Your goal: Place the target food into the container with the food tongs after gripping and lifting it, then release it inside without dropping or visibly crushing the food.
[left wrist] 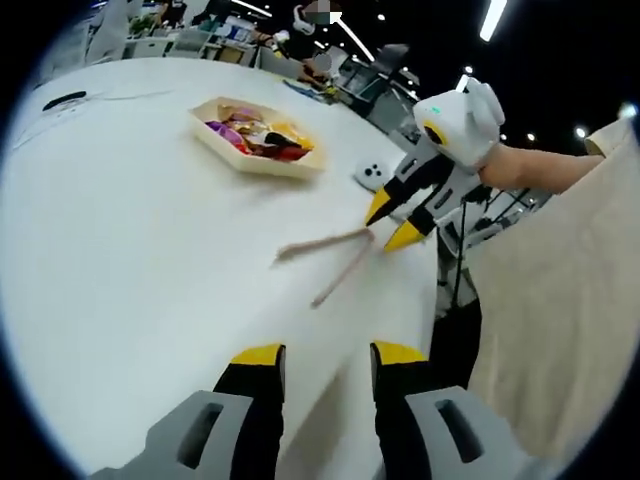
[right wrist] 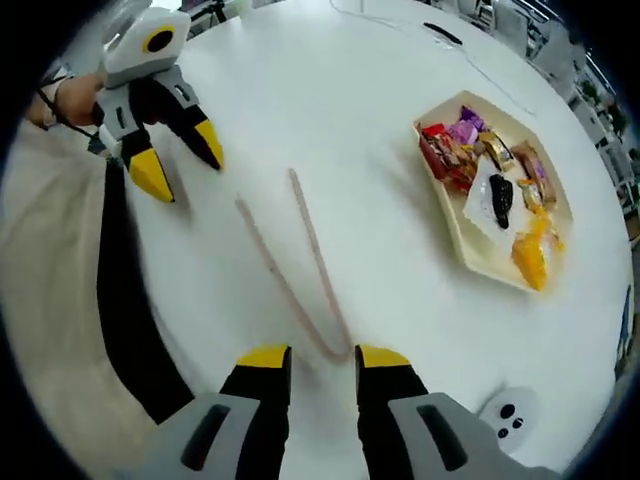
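Beside the hexagonal tray (right wrist: 470, 255) of wrapped snacks (right wrist: 497, 178), the tongs (right wrist: 300, 262) lie open and empty on the white table (right wrist: 330, 90). My right gripper (right wrist: 322, 358), jaws parted, nears their hinge; I judge them light, springy, best gripped mid-arm.

Both tools (left wrist: 327, 358) (right wrist: 323, 360) parted, holding nothing

Right gripper (right wrist: 320, 362): yellow-tipped jaws parted, rising from the bottom, the joined end of the tongs just between the tips.
Food tongs (right wrist: 300, 262): pinkish, V-shaped, flat on the white table (right wrist: 330, 100), arms spreading away.
Left gripper (right wrist: 180, 160): upper left, jaws parted, tips near the tongs' open ends.
Container (right wrist: 470, 255): hexagonal tray toward the table's right edge, holding wrapped snacks.
White device (right wrist: 508, 415): lower right, near the table's edge.
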### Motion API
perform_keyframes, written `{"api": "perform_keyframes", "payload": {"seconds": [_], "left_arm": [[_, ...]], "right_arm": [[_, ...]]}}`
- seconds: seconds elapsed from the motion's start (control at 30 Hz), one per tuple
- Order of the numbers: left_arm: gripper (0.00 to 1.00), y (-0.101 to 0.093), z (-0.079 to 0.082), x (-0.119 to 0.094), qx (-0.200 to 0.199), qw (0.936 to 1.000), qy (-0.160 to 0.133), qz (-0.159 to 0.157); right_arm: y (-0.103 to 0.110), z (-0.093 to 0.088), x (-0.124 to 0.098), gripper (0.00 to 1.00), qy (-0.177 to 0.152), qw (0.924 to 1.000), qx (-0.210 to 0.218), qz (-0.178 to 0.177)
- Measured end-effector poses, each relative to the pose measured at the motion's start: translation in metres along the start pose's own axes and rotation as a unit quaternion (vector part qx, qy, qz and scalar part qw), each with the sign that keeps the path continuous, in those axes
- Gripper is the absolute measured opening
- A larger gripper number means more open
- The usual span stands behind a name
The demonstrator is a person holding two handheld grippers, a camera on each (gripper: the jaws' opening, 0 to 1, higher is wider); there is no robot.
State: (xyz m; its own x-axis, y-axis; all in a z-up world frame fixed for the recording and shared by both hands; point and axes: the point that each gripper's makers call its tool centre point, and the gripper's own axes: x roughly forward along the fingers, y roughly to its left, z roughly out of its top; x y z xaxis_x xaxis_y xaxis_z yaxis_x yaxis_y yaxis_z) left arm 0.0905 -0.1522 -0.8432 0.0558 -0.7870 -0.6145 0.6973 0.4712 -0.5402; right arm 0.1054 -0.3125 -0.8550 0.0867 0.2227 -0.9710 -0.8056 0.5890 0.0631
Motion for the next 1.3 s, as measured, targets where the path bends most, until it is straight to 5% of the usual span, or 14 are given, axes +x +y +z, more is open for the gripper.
{"api": "perform_keyframes", "payload": {"seconds": [0.8,0.87,1.3], "left_arm": [[0.5,0.025,0.024,-0.055,-0.041,0.9925,-0.092,0.069],[0.52,0.026,0.027,-0.061,-0.042,0.9913,-0.101,0.075],[0.65,0.039,0.04,-0.088,-0.053,0.9839,-0.137,0.102]], "right_arm": [[0.005,0.002,-0.012,0.33,-0.06,0.9944,0.075,-0.043],[0.003,0.01,-0.019,0.33,-0.084,0.9906,0.086,-0.066],[-0.001,0.055,-0.047,0.37,-0.163,0.9749,0.13,-0.078]]}}
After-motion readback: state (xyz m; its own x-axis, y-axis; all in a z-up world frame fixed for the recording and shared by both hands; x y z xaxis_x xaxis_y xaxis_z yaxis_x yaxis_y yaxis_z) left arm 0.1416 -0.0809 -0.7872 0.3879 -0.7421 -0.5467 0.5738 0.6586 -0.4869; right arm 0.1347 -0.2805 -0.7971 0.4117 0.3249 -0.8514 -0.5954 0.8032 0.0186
